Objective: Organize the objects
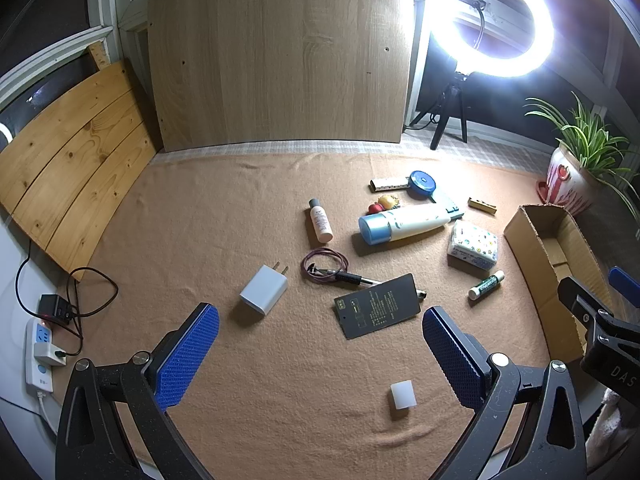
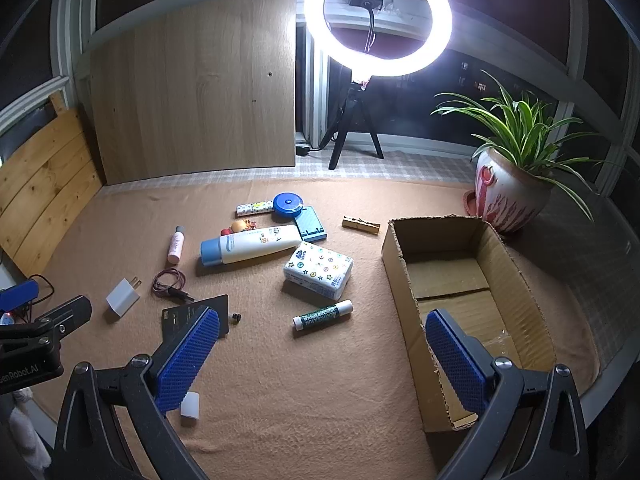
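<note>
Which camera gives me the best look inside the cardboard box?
The right wrist view: the cardboard box sits open with its floor visible and nothing seen inside. The left wrist view shows it only at the right edge, partly behind the other gripper.

Both wrist cameras ride high and well back, tilted down over the tan cloth [image 1: 260, 400] toward the ring light [image 2: 378, 20] at 12 o'clock. The left view sits farther left; the cardboard box [image 1: 536, 240] lies at its 3 o'clock. Both share the sunscreen bottle [image 2: 250, 244].
</note>
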The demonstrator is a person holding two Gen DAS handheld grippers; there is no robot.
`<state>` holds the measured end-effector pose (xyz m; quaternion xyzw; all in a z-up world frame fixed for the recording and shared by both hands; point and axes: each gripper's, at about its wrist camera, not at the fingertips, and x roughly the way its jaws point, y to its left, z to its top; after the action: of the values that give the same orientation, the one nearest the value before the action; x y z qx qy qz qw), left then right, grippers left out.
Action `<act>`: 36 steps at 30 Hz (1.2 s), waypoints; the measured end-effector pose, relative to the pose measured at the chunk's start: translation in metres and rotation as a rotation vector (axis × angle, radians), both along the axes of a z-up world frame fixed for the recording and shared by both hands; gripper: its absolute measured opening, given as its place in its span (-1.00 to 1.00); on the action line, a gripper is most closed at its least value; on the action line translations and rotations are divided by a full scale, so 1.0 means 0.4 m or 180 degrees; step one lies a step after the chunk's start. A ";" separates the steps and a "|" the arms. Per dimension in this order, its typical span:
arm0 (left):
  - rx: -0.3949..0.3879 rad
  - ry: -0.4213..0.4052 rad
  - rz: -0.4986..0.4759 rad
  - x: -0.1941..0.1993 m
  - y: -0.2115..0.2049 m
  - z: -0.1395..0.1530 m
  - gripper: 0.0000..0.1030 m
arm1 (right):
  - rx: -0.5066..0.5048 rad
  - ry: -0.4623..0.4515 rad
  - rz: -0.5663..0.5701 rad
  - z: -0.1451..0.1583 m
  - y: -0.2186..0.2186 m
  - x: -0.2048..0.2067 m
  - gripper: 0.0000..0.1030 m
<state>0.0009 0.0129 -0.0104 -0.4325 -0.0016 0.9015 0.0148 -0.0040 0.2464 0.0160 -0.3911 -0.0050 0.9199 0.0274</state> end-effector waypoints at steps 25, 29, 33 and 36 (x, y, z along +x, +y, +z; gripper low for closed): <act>0.0079 -0.0241 0.0123 -0.076 -0.086 -0.084 1.00 | -0.0422 -0.0365 0.0138 -0.059 0.064 -0.107 0.98; 0.0089 -0.0237 0.0147 -0.109 -0.109 -0.092 1.00 | -0.0599 -0.0487 0.0177 -0.080 0.071 -0.135 0.95; 0.0079 -0.0255 -0.0047 -0.134 -0.092 -0.109 0.99 | -0.0744 -0.0631 0.0179 -0.104 0.073 -0.146 0.78; -0.0044 -0.0315 -0.0427 -0.156 -0.034 -0.147 0.99 | -0.0751 -0.0660 0.0183 -0.113 0.068 -0.144 0.73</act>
<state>-0.0614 -0.0006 -0.0691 -0.4757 0.0329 0.8760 0.0721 -0.0617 0.2735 -0.0292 -0.4842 0.0890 0.8692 -0.0457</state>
